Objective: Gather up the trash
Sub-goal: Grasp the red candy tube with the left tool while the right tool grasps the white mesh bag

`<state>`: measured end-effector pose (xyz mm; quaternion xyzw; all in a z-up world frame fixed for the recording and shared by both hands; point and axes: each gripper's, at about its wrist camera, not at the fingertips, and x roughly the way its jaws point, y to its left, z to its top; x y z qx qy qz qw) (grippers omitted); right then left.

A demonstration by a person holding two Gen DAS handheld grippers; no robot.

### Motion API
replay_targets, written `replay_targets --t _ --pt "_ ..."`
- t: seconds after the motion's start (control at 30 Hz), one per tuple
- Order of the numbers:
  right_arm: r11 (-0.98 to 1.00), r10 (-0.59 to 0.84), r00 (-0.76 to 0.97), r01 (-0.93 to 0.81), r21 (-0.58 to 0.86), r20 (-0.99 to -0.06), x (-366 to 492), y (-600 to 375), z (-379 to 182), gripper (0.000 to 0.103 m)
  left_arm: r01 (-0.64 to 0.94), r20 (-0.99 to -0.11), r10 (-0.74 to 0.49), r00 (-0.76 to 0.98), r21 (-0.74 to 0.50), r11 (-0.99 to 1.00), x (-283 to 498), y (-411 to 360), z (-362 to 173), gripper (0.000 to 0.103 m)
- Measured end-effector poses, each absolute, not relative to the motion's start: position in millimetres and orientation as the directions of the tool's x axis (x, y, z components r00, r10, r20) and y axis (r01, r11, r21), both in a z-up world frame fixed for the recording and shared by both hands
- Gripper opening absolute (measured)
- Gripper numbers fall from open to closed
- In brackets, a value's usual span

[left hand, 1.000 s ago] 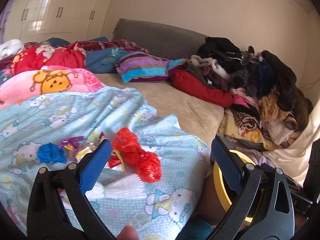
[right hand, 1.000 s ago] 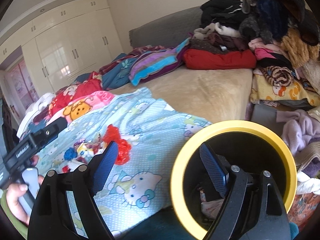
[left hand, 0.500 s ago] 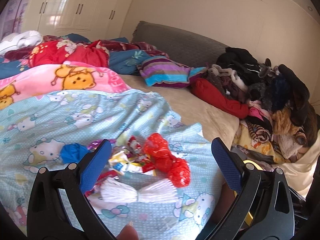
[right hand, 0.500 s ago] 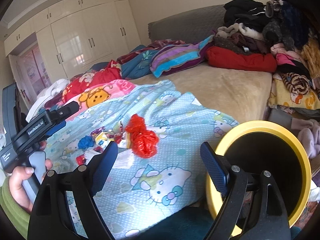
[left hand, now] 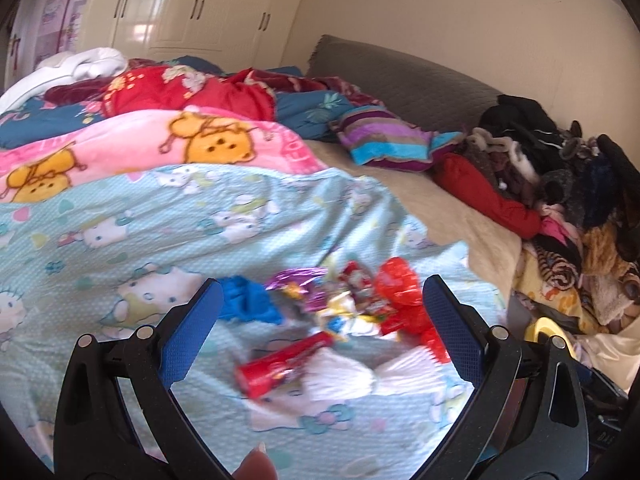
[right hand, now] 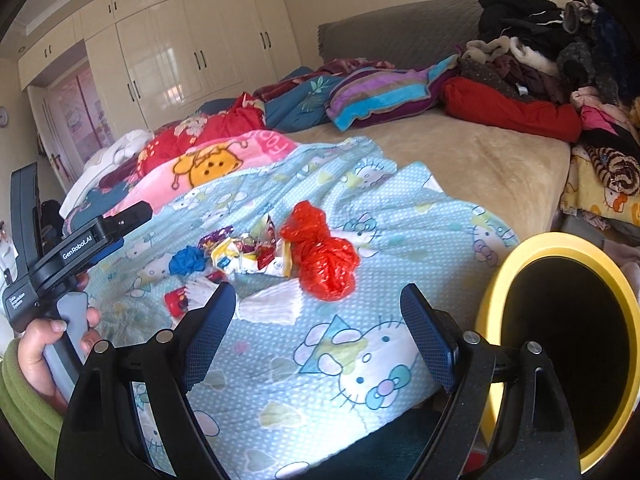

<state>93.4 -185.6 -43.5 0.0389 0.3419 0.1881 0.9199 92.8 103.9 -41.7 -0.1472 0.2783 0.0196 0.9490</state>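
Here, both claws, the left claw (left hand: 320, 312) and right claw (right hand: 316, 320), gape wide and empty above a litter heap (right hand: 256, 256) on the bed's blue quilt (right hand: 360, 208), apparently approaching a first pick for the yellow bin (right hand: 560, 320) alongside.

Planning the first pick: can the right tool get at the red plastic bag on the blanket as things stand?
Probably yes. The right tool is open and empty, the red plastic bag lies uncovered on the blanket ahead, with nothing between them.
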Motion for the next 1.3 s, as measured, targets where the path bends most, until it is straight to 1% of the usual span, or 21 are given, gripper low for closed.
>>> replay_targets --t 0.17,0.33,0.37,0.43,0.5,0.6,0.67,0.73,0.83,0.93,0.97,1.03,1.1,1.2,1.23,1.3 --pt "0.927 0.364 0.676 -0.33 0.179 -0.64 99 -171 -54 0.082 -0.145 -0.575 -0.013 0.818 -0.229 0.963 93 121 -60 0.091" --pt "0.927 0.36 0.659 -0.334 0.171 -0.66 105 -162 -64 0.082 -0.154 -0.617 -0.017 0.787 -0.223 0.963 93 134 -82 0.085" --pt "0.927 0.358 0.656 -0.333 0.171 -0.664 107 -160 -66 0.082 -0.151 -0.621 -0.021 0.783 -0.224 0.963 93 136 -85 0.082" --pt "0.927 0.359 0.646 -0.332 0.175 -0.674 110 -157 -71 0.082 -0.144 -0.633 -0.033 0.773 -0.226 0.963 94 139 -93 0.077" --pt "0.926 0.362 0.633 -0.331 0.183 -0.684 114 -153 -77 0.082 -0.143 -0.649 -0.047 0.759 -0.237 0.961 96 142 -102 0.07" --pt "0.924 0.365 0.619 -0.334 0.188 -0.696 119 -147 -84 0.082 -0.132 -0.669 -0.079 0.739 -0.258 0.957 101 144 -113 0.064" --pt "0.922 0.367 0.606 -0.334 0.194 -0.706 124 -142 -91 0.082 -0.112 -0.679 -0.114 0.725 -0.279 0.954 103 143 -120 0.061" --pt "0.921 0.375 0.591 -0.329 0.21 -0.714 129 -138 -97 0.082 -0.088 -0.684 -0.141 0.715 -0.289 0.953 105 140 -124 0.061" --pt "0.919 0.382 0.568 -0.317 0.235 -0.729 138 -133 -108 0.082 -0.067 -0.701 -0.162 0.695 -0.287 0.956 108 133 -132 0.058" --pt "0.914 0.395 0.549 -0.313 0.257 -0.736 148 -126 -117 0.082 -0.055 -0.708 -0.179 0.683 -0.294 0.954 112 130 -137 0.057" --pt "0.912 0.401 0.541 -0.31 0.268 -0.74 151 -124 -121 0.081 -0.051 -0.71 -0.184 0.679 -0.296 0.954 113 129 -139 0.054" --pt "0.91 0.407 0.527 -0.298 0.286 -0.746 157 -122 -127 0.08 -0.047 -0.713 -0.19 0.675 -0.299 0.953 115 127 -141 0.053" --pt "0.905 0.422 0.504 -0.283 0.318 -0.753 164 -121 -135 0.078 -0.039 -0.712 -0.204 0.671 -0.309 0.95 117 126 -143 0.053" --pt "0.894 0.446 0.486 -0.273 0.354 -0.751 169 -121 -141 0.066 -0.025 -0.713 -0.219 0.666 -0.314 0.949 119 124 -145 0.053" --pt "0.886 0.462 0.478 -0.28 0.369 -0.747 169 -120 -141 0.055 -0.019 -0.712 -0.225 0.665 -0.317 0.948 120 123 -146 0.053" --pt "0.872 0.487 0.463 -0.305 0.382 -0.741 168 -120 -140 0.044 -0.017 -0.711 -0.23 0.665 -0.322 0.947 122 123 -146 0.053"
